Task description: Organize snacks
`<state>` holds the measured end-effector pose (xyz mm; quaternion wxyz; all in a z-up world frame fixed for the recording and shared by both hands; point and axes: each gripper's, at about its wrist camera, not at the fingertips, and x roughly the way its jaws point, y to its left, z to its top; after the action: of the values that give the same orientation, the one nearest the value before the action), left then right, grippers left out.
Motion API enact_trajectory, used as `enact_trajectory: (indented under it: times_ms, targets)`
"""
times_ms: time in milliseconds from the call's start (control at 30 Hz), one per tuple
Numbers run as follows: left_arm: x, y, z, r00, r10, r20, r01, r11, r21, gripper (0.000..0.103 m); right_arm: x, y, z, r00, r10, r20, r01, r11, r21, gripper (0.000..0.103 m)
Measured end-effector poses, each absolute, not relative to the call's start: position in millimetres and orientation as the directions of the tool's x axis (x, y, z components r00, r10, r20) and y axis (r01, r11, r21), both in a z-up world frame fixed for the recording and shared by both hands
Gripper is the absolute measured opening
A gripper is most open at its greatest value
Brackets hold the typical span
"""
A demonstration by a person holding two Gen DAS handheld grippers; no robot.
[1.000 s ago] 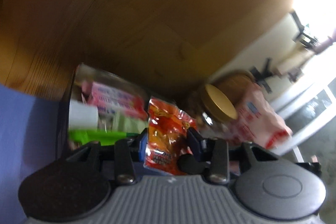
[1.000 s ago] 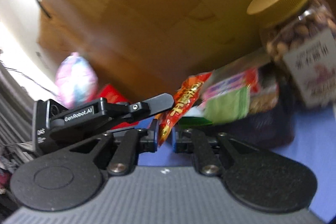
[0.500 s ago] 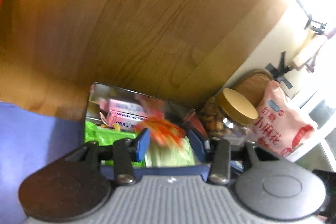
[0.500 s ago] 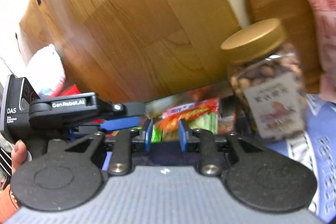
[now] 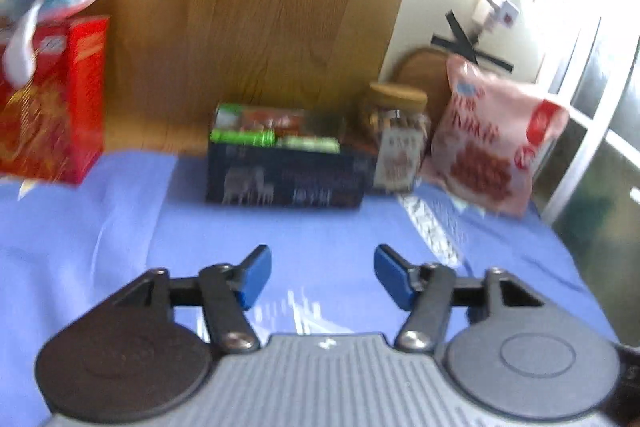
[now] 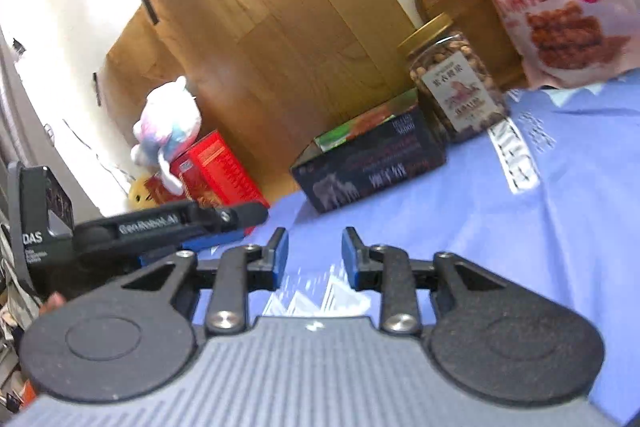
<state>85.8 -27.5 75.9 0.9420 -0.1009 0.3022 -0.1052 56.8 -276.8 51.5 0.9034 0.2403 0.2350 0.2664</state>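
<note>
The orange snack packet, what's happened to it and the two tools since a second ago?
Both tools let it go into the dark box, then pulled back; the left tool and right tool have just been opening, nothing between them. Nut jar and pink bag stayed put.

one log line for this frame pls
left gripper: open, empty, jaws just opening | right gripper: open, empty, jaws just opening | box: holds snacks | jar: beside box
</note>
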Motion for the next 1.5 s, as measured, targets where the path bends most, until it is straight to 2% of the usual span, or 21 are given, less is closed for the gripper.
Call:
enact_trajectory:
  times_ms: [33,67,133,200,233,600,900,1333,1500]
  targets:
    - [76,-28,74,0.794,-0.251,-0.553,0.129,0.96,-0.25,0.062,48,-277,52,0.753,0.588,-0.295,-0.368,0.748,0.552,0.039]
    - [67,-29,72,0.796,-0.239,-0.557,0.119,0.963,-0.243,0.067,36,-276,53,0.761,0.577,-0.296,-0.364,0.758,0.542,0.046]
    - [50,-31,69,0.802,-0.209,-0.56,0.097,0.97,-0.223,0.081,18,-275,55,0.772,0.56,-0.3,-0.359,0.774,0.521,0.048]
    - [36,-33,68,0.818,-0.171,-0.55,0.076,0.978,-0.192,0.101,7,-274,53,0.777,0.552,-0.302,-0.355,0.781,0.514,0.048]
    - [29,-34,68,0.828,-0.142,-0.543,0.057,0.984,-0.17,0.102,3,-274,52,0.775,0.553,-0.306,-0.352,0.78,0.518,0.048]
    - [0,-38,68,0.854,0.051,-0.517,-0.06,0.998,-0.001,0.103,-20,-266,52,0.764,0.569,-0.305,-0.359,0.767,0.531,0.049]
    - [3,-38,64,0.85,0.051,-0.525,-0.058,0.998,0.004,0.103,-17,-267,51,0.766,0.567,-0.302,-0.355,0.765,0.537,0.051]
    - [11,-43,49,0.808,0.019,-0.589,-0.019,1.0,0.007,0.103,-5,-271,38,0.746,0.568,-0.347,-0.294,0.749,0.594,0.058]
    - [9,-43,51,0.823,0.047,-0.566,-0.033,0.999,0.035,0.103,-3,-271,38,0.743,0.573,-0.346,-0.29,0.741,0.605,0.059]
